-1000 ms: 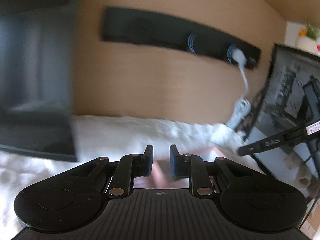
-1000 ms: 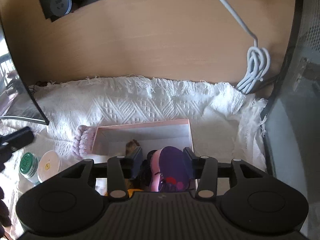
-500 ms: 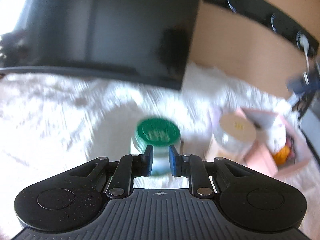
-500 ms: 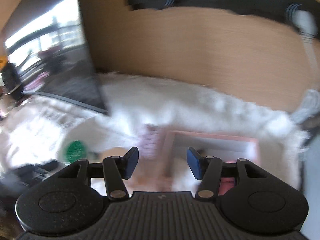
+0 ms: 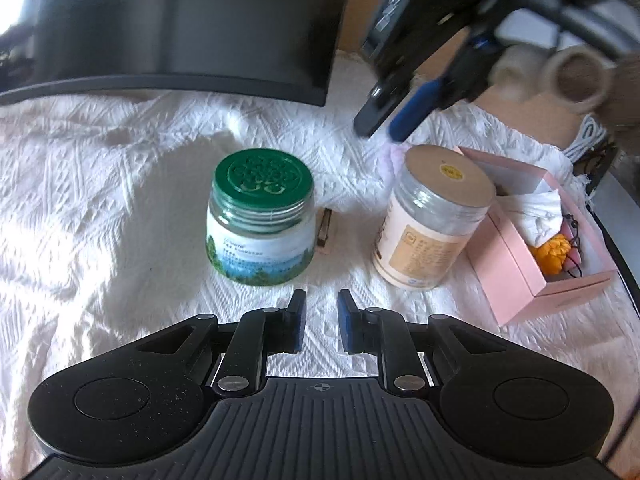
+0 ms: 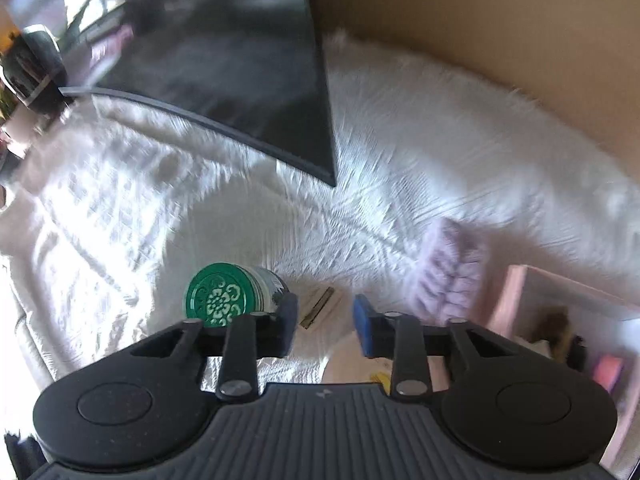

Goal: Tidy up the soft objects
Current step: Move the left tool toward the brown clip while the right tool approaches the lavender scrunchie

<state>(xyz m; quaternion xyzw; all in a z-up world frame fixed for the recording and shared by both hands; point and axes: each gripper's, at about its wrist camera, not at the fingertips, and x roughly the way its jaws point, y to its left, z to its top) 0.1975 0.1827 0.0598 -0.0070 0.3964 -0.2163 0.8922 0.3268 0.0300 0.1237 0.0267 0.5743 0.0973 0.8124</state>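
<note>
pink box (image 5: 516,276) (orange plush (image 5: 552,254) inside), green-lidded jar (image 5: 260,220)

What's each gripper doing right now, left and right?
Left gripper: jaws slightly apart, nothing between them, holding nothing.
Right gripper: jaws closing, nothing between them, holding nothing.
</note>
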